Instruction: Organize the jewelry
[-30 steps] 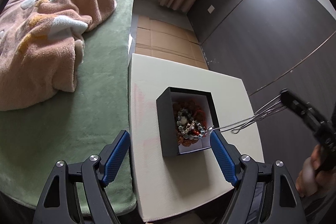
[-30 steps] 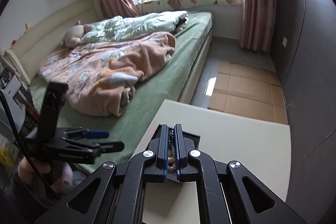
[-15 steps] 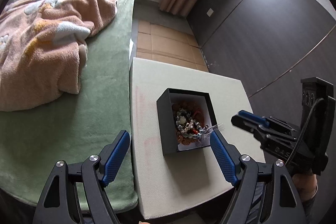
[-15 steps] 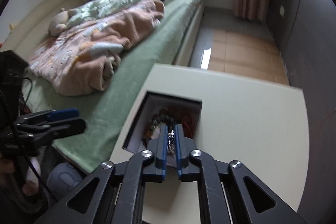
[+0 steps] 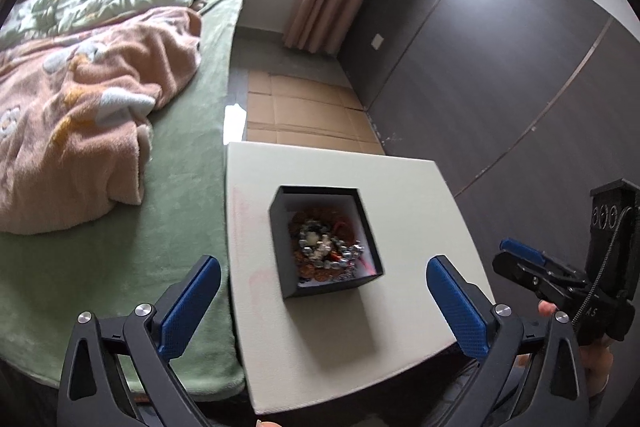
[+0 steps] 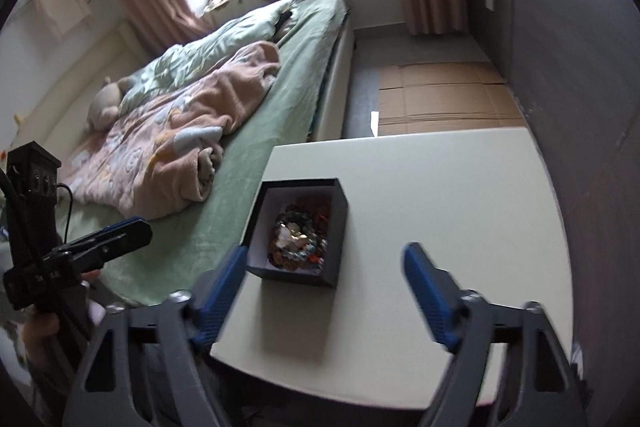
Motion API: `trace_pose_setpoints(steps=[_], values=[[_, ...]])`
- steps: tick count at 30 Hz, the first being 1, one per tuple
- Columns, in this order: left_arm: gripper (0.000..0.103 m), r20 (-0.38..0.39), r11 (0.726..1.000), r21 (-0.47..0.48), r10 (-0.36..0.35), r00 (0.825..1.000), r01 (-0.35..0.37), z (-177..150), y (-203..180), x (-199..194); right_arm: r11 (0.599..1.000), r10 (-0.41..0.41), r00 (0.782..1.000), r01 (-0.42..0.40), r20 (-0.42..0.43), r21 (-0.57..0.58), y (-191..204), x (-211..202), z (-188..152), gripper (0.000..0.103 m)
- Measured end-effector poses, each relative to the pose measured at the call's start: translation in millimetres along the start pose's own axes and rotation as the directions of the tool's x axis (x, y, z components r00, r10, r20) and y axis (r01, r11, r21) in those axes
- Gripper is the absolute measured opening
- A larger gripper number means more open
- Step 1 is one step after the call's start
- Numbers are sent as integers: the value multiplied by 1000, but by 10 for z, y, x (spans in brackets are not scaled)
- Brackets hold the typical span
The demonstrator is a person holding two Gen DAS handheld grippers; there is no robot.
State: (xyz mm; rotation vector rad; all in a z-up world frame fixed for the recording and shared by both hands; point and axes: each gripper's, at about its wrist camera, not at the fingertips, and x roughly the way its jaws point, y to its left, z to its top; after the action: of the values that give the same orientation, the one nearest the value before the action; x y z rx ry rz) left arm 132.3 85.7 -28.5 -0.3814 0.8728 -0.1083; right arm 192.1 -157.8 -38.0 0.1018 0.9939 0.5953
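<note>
Two wrist fisheyes, both angled steeply down, close over the counter.
Left view looks from the bed side; right view from the dark-wall side. Shared: black box, bed, cardboard floor, window.

Right tongs motion-blurred, jewelry pieces in box indistinguishable, hand mostly hidden

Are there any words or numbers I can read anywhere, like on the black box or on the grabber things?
"A S": pale letters on the body of the right gripper in the left wrist view; that is all of the marking I can make out.
Pale marks on the left gripper body in the right wrist view: too blurred to read.
Black box, jewelry and table: no writing visible.
</note>
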Motion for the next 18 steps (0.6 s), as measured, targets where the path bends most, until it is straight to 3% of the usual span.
trace_pose_setpoints(steps=[4, 6, 18], values=[[103, 34, 999, 38, 5, 999, -7, -66, -199, -131, 999, 0, 1000, -1, 21, 46, -85, -210, -172, 96], [103, 44, 999, 54, 3, 999, -5, -114, -299, -187, 999, 0, 999, -2, 45, 45, -94, -347, -258, 103], [103, 91, 994, 101, 23, 996, -33, -489, -719, -522, 998, -26, 992, 18, 124, 67, -236, -1025, -701, 103]])
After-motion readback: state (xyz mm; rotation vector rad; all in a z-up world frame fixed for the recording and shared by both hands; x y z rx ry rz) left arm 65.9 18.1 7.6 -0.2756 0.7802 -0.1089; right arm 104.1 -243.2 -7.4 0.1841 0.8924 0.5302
